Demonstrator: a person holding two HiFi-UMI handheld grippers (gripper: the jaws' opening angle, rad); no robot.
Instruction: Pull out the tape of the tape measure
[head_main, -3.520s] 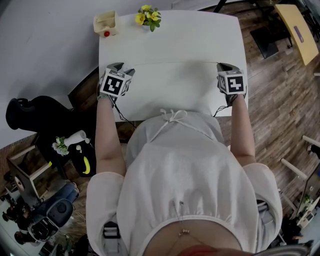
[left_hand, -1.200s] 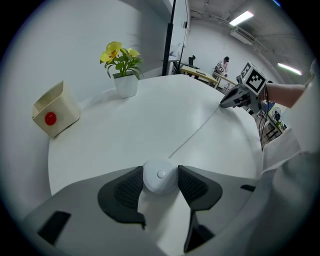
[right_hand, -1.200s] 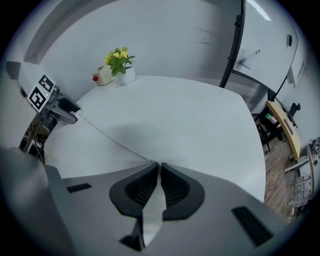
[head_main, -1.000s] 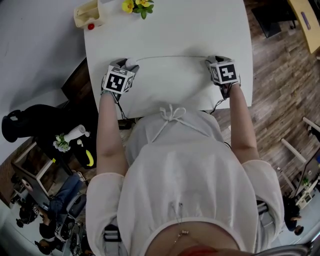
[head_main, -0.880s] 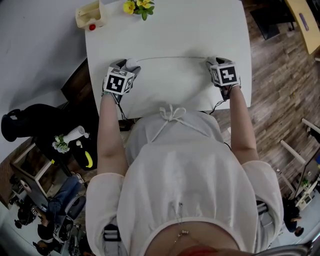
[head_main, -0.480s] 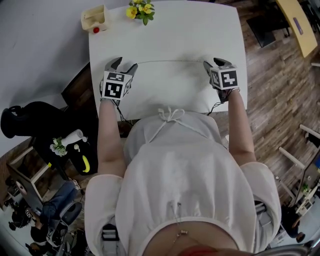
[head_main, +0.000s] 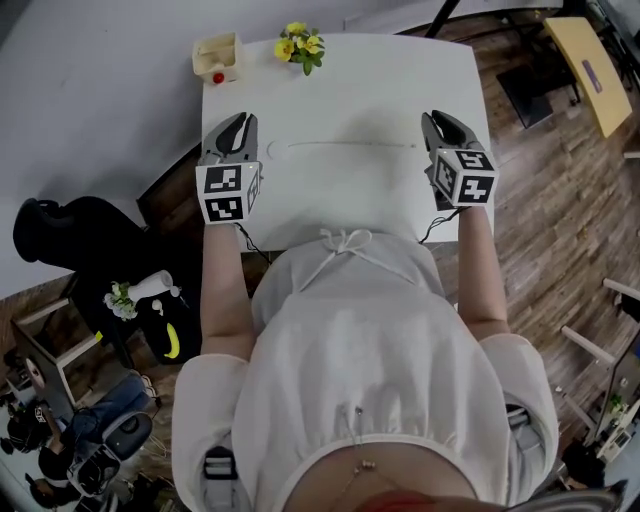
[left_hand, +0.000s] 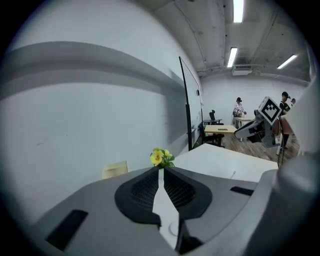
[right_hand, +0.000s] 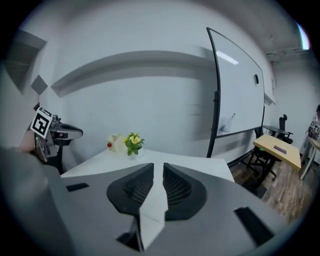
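Observation:
The white round tape measure (head_main: 277, 150) lies on the white table (head_main: 350, 90), its thin tape (head_main: 350, 145) drawn out to the right. Nothing grips it. My left gripper (head_main: 241, 124) hovers just left of the case, its jaws closing with nothing between them. In the left gripper view the pads (left_hand: 150, 190) nearly meet, and the case (left_hand: 173, 228) shows below them. My right gripper (head_main: 436, 122) hangs beside the tape's right end, its jaws also closing on nothing, and the right gripper view shows only a thin slit between its pads (right_hand: 177, 187).
A small pot of yellow flowers (head_main: 300, 42) and a cream box (head_main: 217, 55) with a red thing in it stand at the table's far left. A black bag (head_main: 60, 230) lies on the floor to the left. A yellow desk (head_main: 590, 65) stands far right.
Both grippers have let go of the tape measure and its tape, lifted off the table and drawn their jaws together. The tape measure stays on the table with the tape out.

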